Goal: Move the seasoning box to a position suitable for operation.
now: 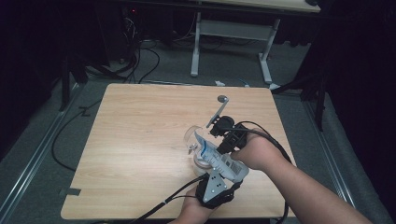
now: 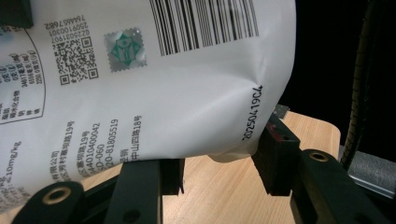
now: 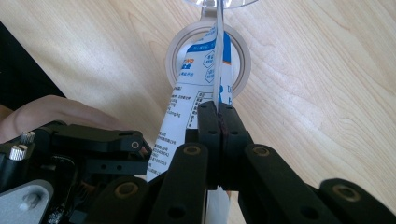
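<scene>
Two grippers are sharing one white pouch [image 1: 218, 161] over the near right part of the table [image 1: 140, 140], and we are reading the work as a pour from it into the clear glass [image 1: 194, 136]. Our right gripper [image 3: 218, 116] is clenched on the pouch's thin upper edge, jaws pressed flat together on the film. Our left gripper [image 2: 217, 175] is cradling the pouch's fat lower end between half-spread jaws; the bulging bottom is sitting between them and seems to be touching the pads, though we cannot tell how firmly.

We are seeing the pouch's long axis slanting from the left gripper at the near edge up and away toward the glass, so the mouth is lying beyond both grippers, with the right one nearer to it. From the right gripper's camera the pouch edge is running straight on over a pale ring [image 3: 208, 58] on the wood, with the glass rim just beyond it.

We are judging that the coming tilt turns on keeping that axis aimed at the glass. A metal spoon [image 1: 218, 108] is lying just behind the right gripper. Open tabletop is stretching to the left and far side, while the near edge is sitting close under the left hand [image 1: 191, 212]
</scene>
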